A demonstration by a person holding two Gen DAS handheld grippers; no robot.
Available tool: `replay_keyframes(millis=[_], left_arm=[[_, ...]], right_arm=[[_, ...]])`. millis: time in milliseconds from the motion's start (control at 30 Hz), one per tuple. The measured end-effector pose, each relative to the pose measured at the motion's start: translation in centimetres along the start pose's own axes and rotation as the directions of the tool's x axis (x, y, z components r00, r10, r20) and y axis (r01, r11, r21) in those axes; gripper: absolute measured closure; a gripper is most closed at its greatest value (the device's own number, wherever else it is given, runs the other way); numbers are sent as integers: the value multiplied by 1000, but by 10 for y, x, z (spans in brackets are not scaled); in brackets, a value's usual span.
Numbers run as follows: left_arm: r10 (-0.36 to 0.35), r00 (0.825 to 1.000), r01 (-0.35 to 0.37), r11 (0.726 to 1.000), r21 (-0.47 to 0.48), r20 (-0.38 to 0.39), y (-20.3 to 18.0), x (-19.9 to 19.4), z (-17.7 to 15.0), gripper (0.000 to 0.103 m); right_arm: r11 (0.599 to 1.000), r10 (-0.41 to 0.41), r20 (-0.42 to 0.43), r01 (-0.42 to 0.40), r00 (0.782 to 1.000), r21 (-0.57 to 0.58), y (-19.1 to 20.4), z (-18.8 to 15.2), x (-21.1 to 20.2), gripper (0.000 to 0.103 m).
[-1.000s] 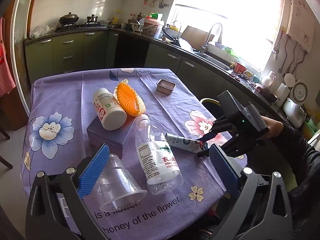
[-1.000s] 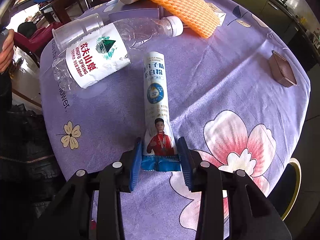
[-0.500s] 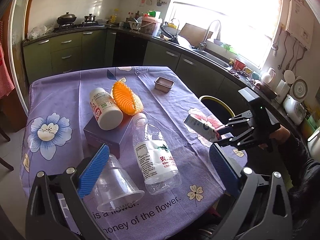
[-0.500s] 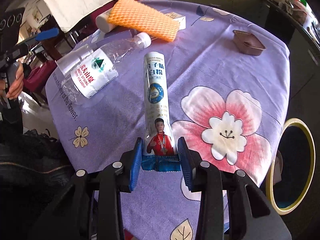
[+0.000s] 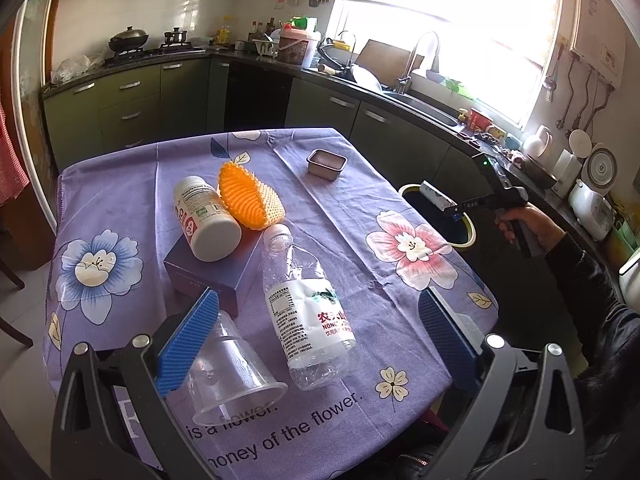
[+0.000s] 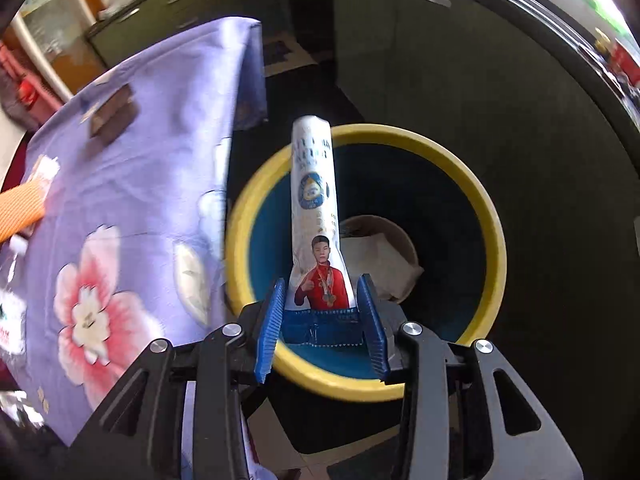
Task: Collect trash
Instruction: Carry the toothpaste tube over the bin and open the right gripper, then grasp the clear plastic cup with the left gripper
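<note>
Beside the table (image 5: 120, 184) stands our bin (image 6: 494, 240). Our right gripper (image 6: 322, 312) pinches a light, soft sachet (image 6: 316, 208) by its crimped near end, over the opening. Our left gripper (image 5: 316, 344) gapes wide and empty above the bottle (image 5: 308, 312) and cup (image 5: 232, 368).
</note>
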State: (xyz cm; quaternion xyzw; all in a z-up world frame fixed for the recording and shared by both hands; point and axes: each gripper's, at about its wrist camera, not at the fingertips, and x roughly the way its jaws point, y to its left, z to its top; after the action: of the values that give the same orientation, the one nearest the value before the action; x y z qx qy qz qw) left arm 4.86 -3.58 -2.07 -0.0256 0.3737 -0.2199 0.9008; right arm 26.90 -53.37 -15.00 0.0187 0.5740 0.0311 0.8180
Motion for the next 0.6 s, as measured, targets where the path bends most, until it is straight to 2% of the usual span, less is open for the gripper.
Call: replay_keyframes(millis=[33,100,200,267,433,600], left_arm=[[3,1000,-3,1000,-1,-2,0,0,0,8],[12,1000,-12,1000,0,-4,0,-1,0,8],[27,1000,-27,1000,4,-10,1,-2,-1,8],[39,999,-39,999,5,-15,1,-3,-1,8],[74,996,-75,997,-11,-48,4,-2,-5,7],[141,982,-150,987,-62,-128,16,8,-6,7]], right_arm=[[999,-29,-11,29,1000,18,-7,3,9,43],[996,-68,-2,68,998,53,-16,5,16,41],[994,8,28,-11,1000,107,-17,-3,11,41],[994,29,62,-36,998,107,-9,-13,0,41],[991,96,173,-110,980,73,25,-53,-40,41],[986,160,204,-167,966,18,54,-88,-56,40]])
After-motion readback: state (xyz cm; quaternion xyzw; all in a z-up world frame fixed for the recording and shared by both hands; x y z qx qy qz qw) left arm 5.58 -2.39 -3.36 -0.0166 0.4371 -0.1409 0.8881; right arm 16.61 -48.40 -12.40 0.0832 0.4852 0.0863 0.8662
